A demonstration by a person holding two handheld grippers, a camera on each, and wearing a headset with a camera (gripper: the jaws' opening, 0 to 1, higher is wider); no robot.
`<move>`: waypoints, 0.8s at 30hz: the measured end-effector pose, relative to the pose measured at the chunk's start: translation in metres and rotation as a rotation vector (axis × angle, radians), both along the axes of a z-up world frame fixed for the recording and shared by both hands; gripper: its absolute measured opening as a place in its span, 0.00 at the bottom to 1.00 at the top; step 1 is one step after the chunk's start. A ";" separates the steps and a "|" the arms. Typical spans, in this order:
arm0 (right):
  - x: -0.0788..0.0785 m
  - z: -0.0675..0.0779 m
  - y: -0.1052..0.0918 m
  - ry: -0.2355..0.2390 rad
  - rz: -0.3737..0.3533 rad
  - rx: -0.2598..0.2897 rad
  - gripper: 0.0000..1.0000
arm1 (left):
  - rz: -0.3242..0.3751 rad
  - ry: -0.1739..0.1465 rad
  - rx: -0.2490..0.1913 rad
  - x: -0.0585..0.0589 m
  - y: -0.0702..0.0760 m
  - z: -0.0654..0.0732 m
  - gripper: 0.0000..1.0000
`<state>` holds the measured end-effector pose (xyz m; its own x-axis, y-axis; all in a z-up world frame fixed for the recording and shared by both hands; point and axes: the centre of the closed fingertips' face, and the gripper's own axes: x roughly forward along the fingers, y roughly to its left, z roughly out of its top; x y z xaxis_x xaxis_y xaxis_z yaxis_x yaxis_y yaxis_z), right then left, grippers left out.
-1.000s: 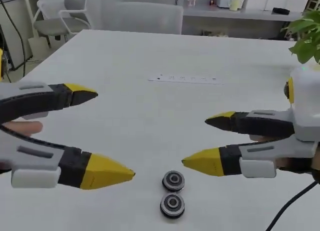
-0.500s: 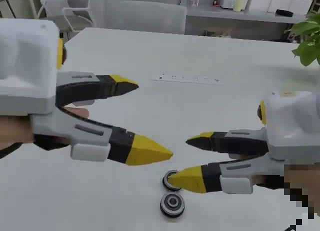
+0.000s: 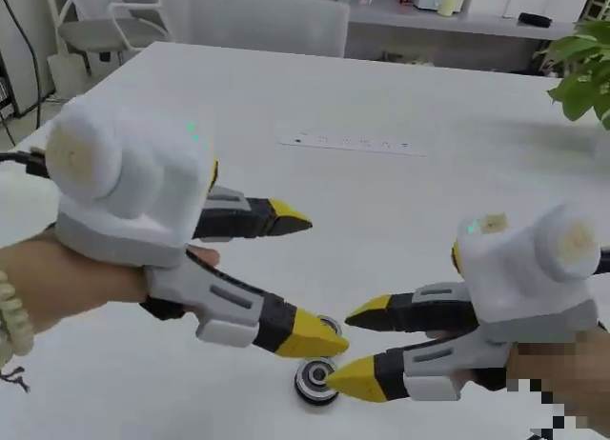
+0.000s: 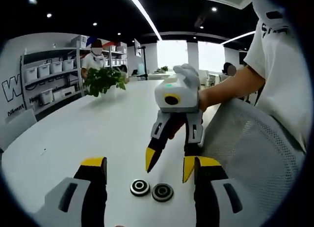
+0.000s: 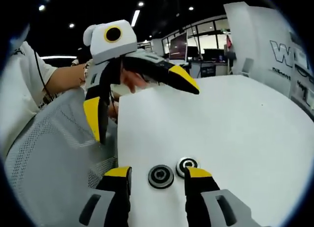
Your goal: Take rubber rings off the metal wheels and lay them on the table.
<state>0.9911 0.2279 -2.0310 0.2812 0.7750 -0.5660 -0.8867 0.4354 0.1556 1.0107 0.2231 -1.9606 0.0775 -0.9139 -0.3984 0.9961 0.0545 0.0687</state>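
Two small metal wheels with black rubber rings lie side by side on the white table (image 3: 410, 221). The near wheel (image 3: 314, 381) shows fully; the far wheel (image 3: 331, 323) is partly hidden behind a yellow fingertip. My left gripper (image 3: 317, 282) comes in from the left, open, with its lower tip just over the far wheel. From the right, my right gripper (image 3: 340, 352) is open, its tips beside both wheels. In the left gripper view the wheels (image 4: 140, 187) (image 4: 162, 191) lie between my open jaws. The right gripper view has them (image 5: 161, 176) (image 5: 187, 165) just ahead of its jaws.
A white power strip (image 3: 348, 143) lies flat further back on the table. A green plant (image 3: 583, 73) stands at the far right edge. Grey chairs (image 3: 281, 21) stand behind the table. Each gripper faces the other at close range over the wheels.
Both grippers have closed in on the wheels, the left from the left side and the right dropping lower. Their tips now nearly meet above the wheels. Both stay open.
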 end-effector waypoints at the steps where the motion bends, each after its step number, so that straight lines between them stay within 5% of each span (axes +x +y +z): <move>1: 0.000 -0.003 0.000 0.005 -0.002 -0.005 0.40 | 0.018 0.003 -0.001 0.000 0.000 -0.006 0.69; 5: -0.004 -0.019 -0.001 0.015 0.018 -0.066 0.33 | 0.046 0.009 0.001 -0.004 -0.001 -0.026 0.66; 8: -0.005 -0.026 0.002 0.025 0.017 -0.073 0.33 | 0.019 -0.016 0.083 -0.007 0.004 -0.048 0.59; 12: -0.005 -0.037 0.002 0.019 0.017 -0.121 0.31 | 0.014 0.024 0.071 -0.010 0.002 -0.059 0.50; 24: -0.007 -0.050 0.001 0.036 0.016 -0.170 0.27 | -0.025 0.003 0.110 -0.016 -0.001 -0.087 0.27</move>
